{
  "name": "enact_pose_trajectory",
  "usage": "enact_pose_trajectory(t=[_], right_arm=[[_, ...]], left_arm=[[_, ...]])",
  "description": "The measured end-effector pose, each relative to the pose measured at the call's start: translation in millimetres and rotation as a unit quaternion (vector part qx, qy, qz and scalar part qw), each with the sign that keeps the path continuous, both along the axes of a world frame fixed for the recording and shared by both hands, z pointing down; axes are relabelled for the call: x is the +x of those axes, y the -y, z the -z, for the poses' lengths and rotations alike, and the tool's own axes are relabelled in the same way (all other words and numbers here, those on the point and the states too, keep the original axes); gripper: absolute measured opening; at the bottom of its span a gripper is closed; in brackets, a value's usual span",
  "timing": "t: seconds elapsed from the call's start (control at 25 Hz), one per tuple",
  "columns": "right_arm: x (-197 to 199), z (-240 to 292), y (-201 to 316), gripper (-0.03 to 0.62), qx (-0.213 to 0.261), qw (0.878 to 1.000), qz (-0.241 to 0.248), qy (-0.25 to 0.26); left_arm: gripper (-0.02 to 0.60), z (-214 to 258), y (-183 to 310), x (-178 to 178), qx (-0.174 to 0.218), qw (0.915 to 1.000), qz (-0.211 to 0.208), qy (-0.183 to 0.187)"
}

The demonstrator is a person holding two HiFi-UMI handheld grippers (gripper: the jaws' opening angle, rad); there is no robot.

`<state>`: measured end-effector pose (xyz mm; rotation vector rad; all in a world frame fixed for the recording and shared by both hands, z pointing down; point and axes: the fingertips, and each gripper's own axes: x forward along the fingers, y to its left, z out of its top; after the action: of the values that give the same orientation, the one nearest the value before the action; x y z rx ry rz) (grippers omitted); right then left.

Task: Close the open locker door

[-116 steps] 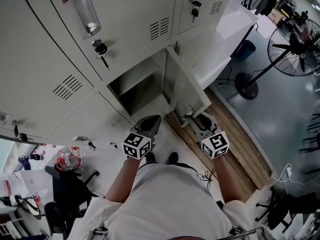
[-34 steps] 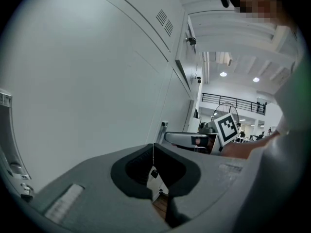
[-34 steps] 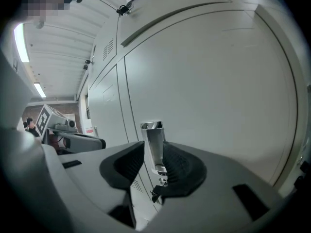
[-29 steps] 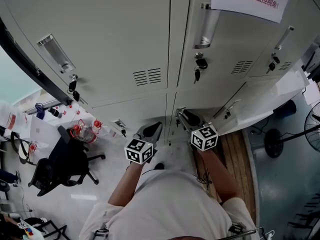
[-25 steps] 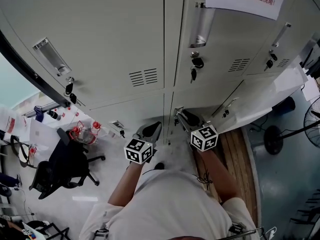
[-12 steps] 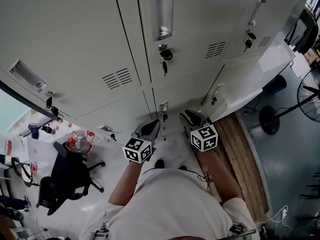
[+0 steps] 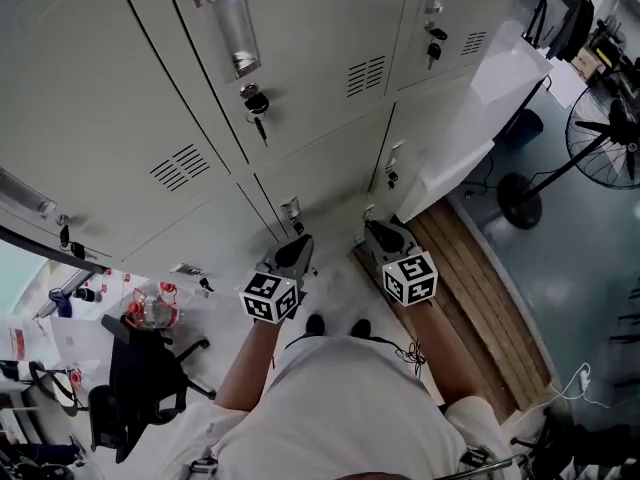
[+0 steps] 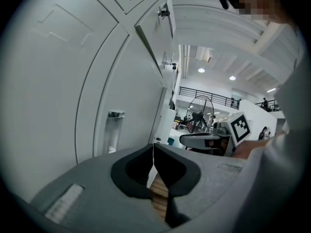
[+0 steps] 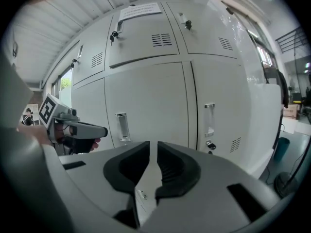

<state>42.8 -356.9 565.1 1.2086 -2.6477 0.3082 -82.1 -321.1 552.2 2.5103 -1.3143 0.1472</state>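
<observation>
The lower locker door (image 7: 322, 173) lies flush with its neighbours, its handle (image 7: 292, 213) at the left edge. The right gripper view shows this same door (image 9: 150, 101) shut, below the door with the paper notice. My left gripper (image 7: 298, 240) hovers just in front of it, shut and empty, its tips meeting (image 8: 153, 147). My right gripper (image 7: 372, 226) hangs beside it, off the door. Its jaws have just been closing. A narrow gap (image 9: 153, 143) is left between them, with nothing in it.
A standing fan (image 7: 600, 118) and a white desk (image 7: 480, 98) are to the right of the lockers. A wooden platform (image 7: 470, 278) runs along the floor there. An office chair (image 7: 140, 378) and bottles (image 7: 150, 313) are at the lower left. Keys hang from the upper locker (image 7: 255, 101).
The door that stood open several seconds ago is now flush. Over the last second both grippers came away from the door's edge, and the right jaws narrowed.
</observation>
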Motion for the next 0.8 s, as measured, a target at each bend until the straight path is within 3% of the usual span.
enact_pose_trajectory(t=[0.32, 0.8], right_arm=[[50.7, 4.4, -19.8, 0.029, 0.005, 0.999, -0.047, -0.009], [76.5, 24.5, -31.0, 0.002, 0.063, 0.996, -0.066, -0.013]], left_arm=[[0.015, -2.5, -5.4, 31.0, -0.001, 0.9998, -0.02, -0.003], [0.015, 5.8, -12.3, 37.7, 0.017, 0.9998, -0.003, 0.004]])
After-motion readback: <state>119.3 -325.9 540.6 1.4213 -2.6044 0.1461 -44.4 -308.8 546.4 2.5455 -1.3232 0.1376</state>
